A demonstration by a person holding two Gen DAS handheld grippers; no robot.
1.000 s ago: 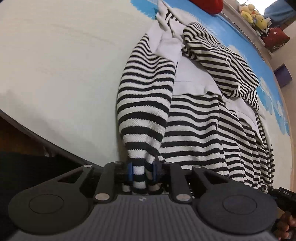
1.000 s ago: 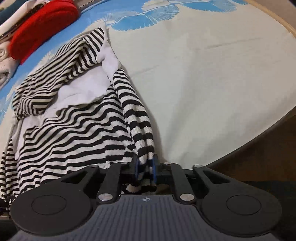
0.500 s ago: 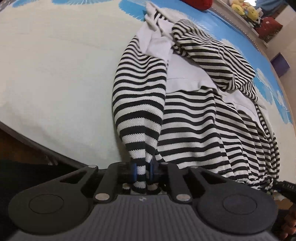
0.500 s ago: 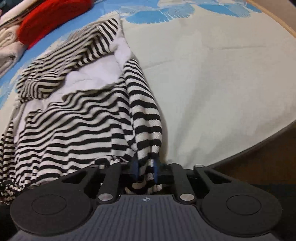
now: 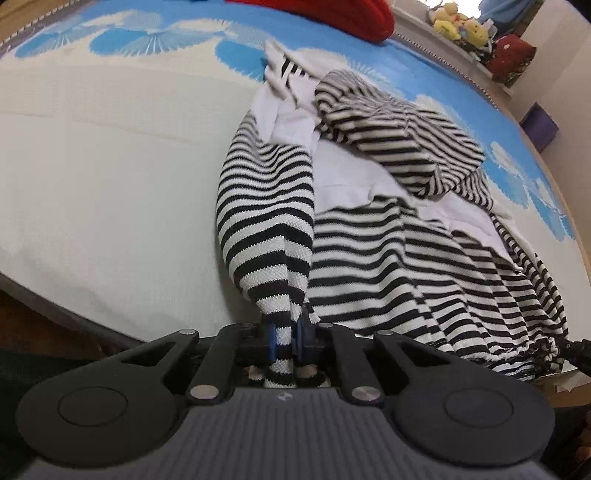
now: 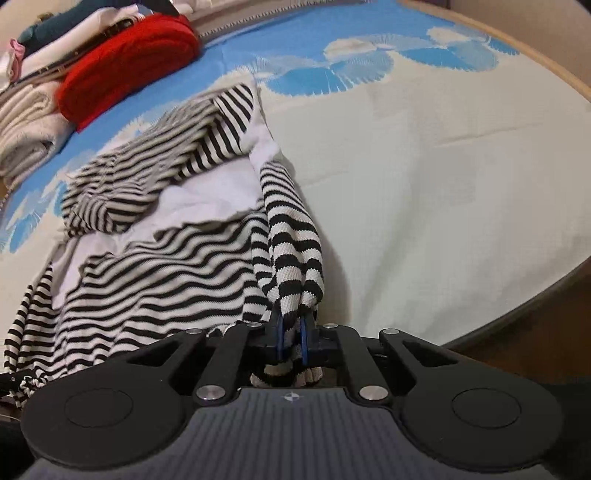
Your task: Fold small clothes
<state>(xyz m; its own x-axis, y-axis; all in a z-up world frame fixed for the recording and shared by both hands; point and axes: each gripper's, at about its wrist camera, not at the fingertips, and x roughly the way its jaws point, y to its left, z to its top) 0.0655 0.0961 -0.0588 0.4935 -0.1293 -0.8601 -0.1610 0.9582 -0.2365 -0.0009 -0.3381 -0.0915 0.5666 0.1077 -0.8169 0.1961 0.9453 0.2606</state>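
A black-and-white striped hooded top (image 5: 406, 258) lies crumpled on the bed, its white lining showing near the hood. It also shows in the right wrist view (image 6: 159, 266). My left gripper (image 5: 283, 338) is shut on the cuff end of one striped sleeve (image 5: 266, 214) near the bed's front edge. My right gripper (image 6: 290, 338) is shut on the cuff end of the other striped sleeve (image 6: 291, 236). Both sleeves run from the jaws back to the top's shoulders.
The bed cover (image 5: 110, 177) is cream with blue fan patterns (image 6: 332, 70) at the far side. A red garment (image 6: 125, 66) and folded pale clothes (image 6: 26, 122) lie at the back. Soft toys (image 5: 458, 22) sit on a ledge. The bed's edge (image 6: 517, 310) is close below.
Both grippers have lifted and moved forward with the sleeve cuffs, so the sleeves rise off the bed and more of the far blue pattern and red garment shows.
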